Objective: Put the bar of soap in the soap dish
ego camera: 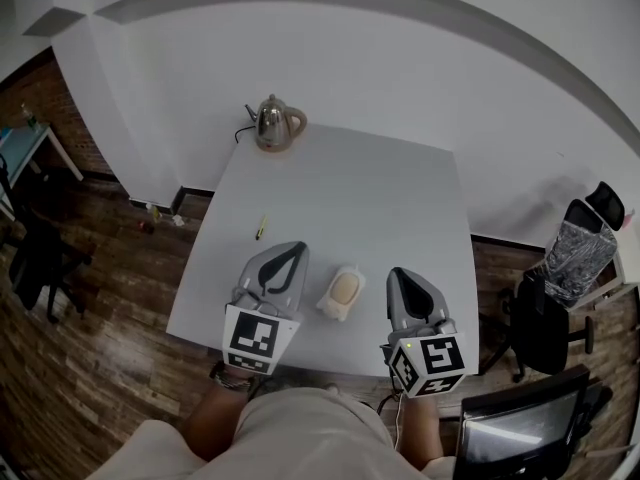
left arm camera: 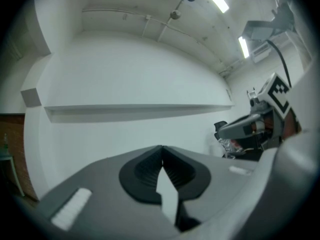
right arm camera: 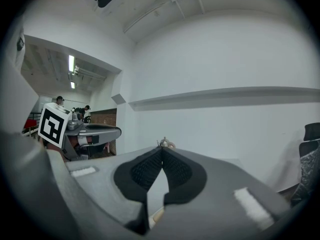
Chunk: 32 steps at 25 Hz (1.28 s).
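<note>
The bar of soap (ego camera: 345,288), a tan oval, lies in the white soap dish (ego camera: 331,309). The dish stands on the white table (ego camera: 380,198) close to the near edge, about midway along it.

The left hand-held gripper (ego camera: 296,249) is just left of the dish and the right hand-held gripper (ego camera: 397,273) is just right of it. Both lie over the near edge and point toward the far edge. Neither touches the dish, as far as the head view shows.

In the left gripper view the left hand-held gripper (left arm camera: 161,154) has its ribbed black pads closed tip to tip with nothing between them. The other gripper shows at that view's right. In the right gripper view the right hand-held gripper (right arm camera: 162,153) likewise has its jaws together and holds nothing.

A steel electric kettle (ego camera: 276,123) stands at the far left corner of the table, its cord trailing off that corner. Its top also peeks over the closed jaw tips in the right gripper view. A small yellow pen (ego camera: 261,227) lies nearer the left edge, beyond the left gripper. Black office chairs (ego camera: 545,323) stand on the wooden floor off the table's right edge.
</note>
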Motion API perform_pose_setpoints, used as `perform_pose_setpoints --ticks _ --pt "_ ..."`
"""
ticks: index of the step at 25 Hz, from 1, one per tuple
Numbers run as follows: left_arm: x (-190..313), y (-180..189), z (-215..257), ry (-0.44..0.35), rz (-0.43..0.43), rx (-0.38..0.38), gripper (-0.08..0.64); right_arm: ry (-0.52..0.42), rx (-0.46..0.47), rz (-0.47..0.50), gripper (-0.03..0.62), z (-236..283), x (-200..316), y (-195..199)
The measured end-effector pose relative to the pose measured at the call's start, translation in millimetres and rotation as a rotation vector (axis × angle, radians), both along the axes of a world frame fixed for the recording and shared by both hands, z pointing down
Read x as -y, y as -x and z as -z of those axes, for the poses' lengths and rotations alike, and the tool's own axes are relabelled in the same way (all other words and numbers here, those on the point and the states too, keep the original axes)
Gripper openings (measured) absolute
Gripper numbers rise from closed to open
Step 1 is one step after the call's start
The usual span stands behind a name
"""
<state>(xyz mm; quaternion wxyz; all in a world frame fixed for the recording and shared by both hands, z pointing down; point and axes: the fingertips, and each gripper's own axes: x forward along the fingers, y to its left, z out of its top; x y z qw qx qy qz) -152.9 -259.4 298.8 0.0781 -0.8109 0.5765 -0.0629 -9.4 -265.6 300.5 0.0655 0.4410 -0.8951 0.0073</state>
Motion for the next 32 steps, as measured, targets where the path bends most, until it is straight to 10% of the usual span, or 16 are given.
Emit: perform_pose_setpoints --ticks 18,32 --pt "-10 -1 -32 0.079 -0.101 0.014 0.005 0.033 -0.077 -0.179 0.002 -17 -34 -10" --pt "-37 -29 -32 0.099 -0.114 0.034 0.005 0.033 -0.012 -0.137 0.002 -13 -57 -27"
